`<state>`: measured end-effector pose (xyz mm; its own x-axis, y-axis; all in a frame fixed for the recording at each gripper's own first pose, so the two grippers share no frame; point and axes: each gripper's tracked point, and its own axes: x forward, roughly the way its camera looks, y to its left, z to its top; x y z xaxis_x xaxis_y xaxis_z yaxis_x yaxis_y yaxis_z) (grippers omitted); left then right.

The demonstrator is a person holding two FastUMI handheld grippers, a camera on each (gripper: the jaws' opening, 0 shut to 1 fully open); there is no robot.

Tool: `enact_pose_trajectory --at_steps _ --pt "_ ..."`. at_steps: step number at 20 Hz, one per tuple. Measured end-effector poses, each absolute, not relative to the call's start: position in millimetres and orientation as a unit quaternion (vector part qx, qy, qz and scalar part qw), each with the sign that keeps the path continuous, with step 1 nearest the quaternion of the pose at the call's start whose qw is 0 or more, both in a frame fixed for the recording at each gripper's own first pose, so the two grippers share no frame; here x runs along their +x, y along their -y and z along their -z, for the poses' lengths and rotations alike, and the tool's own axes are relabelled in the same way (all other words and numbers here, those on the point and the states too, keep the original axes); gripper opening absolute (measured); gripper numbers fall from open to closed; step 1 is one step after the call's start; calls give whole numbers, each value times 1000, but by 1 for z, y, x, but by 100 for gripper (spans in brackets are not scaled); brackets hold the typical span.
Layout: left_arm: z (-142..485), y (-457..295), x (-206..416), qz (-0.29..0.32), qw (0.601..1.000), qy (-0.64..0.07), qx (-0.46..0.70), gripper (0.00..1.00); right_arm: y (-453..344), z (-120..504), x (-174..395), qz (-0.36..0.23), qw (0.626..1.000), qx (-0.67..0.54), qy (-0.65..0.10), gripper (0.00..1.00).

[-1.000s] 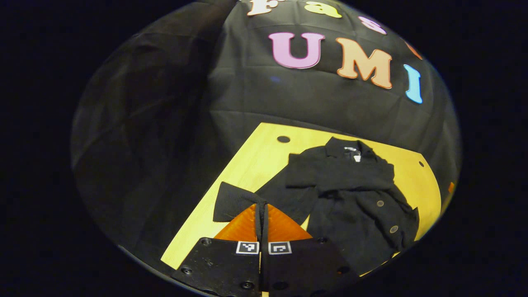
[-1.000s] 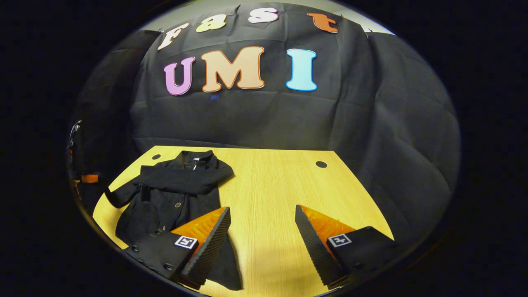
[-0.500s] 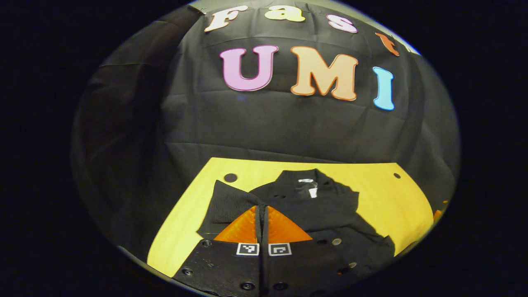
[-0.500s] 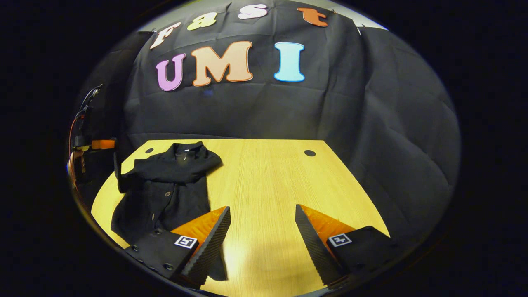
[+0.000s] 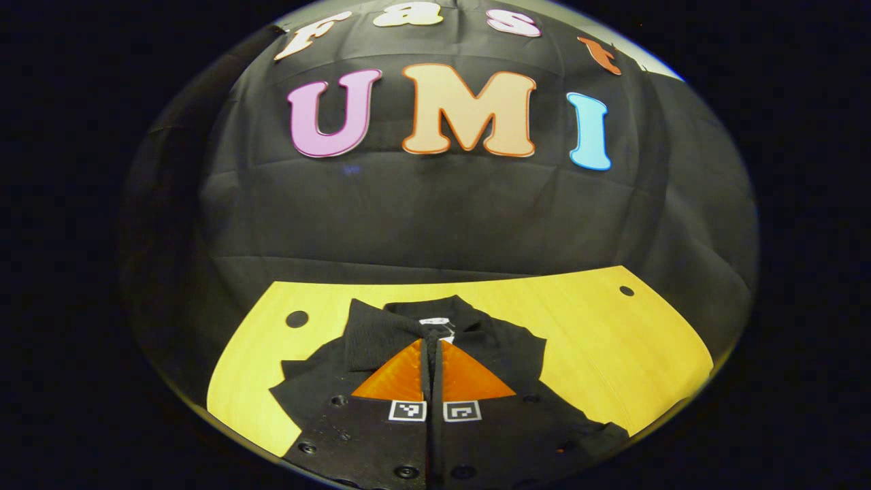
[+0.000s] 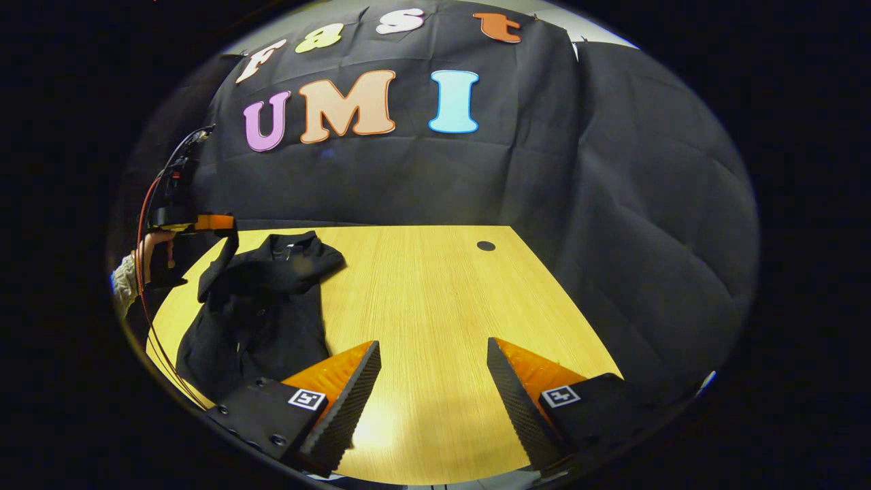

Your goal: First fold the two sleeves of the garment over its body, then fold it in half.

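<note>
A black cloth wall closes off the booth behind one yellow wooden table (image 6: 435,299), whose top carries two round dark holes, one near each far corner: in the right gripper view one hole (image 6: 486,246) shows on bare wood towards the far right, and in the left gripper view both show, one at the far left (image 5: 297,318) and one at the far right (image 5: 627,290).

One black garment (image 6: 262,306) lies on the left part of the table, collar towards the wall, with small round buttons down its front. One sleeve (image 6: 286,269) already lies folded across the chest. The second sleeve (image 5: 378,333) is lifted off the table, its cuff end pinched in the left gripper (image 5: 431,344), whose two jaws are pressed together on the cloth, with no gap between them. In the left gripper view this cuff hangs just in front of the collar, over the garment's body. In the right gripper view the left gripper (image 6: 214,222) shows at the far left edge, above the garment's shoulder, with a hand (image 6: 146,255) behind it and a strip of black cloth hanging from it.

The right gripper (image 6: 434,371) hovers over bare wood, right of the garment, with its two jaws spread wide apart and nothing between them
</note>
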<state>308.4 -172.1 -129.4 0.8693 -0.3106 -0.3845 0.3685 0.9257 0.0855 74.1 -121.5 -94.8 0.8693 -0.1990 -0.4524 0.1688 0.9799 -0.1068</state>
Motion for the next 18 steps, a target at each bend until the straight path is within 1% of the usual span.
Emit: enact_pose_trajectory --at_steps 4,6,7,8,9,15,18 --pt "155 214 314 202 955 -205 68 0 123 105 60 106 962 -30 -249 99" --pt "169 226 316 204 952 -217 74 0 124 110 56 110 960 -26 -255 100" --pt "175 232 318 208 950 -219 76 0 124 110 55 112 960 -25 -255 99" --pt "180 240 319 212 949 -220 76 0 124 110 55 113 961 -23 -252 100" --pt "185 247 319 217 948 -221 77 0 123 109 55 113 962 -19 -249 99" --pt "214 273 317 228 942 -233 79 0 118 123 56 116 962 -10 -247 100" --pt "221 276 313 223 942 -237 82 1 112 130 57 110 962 -10 -251 99"
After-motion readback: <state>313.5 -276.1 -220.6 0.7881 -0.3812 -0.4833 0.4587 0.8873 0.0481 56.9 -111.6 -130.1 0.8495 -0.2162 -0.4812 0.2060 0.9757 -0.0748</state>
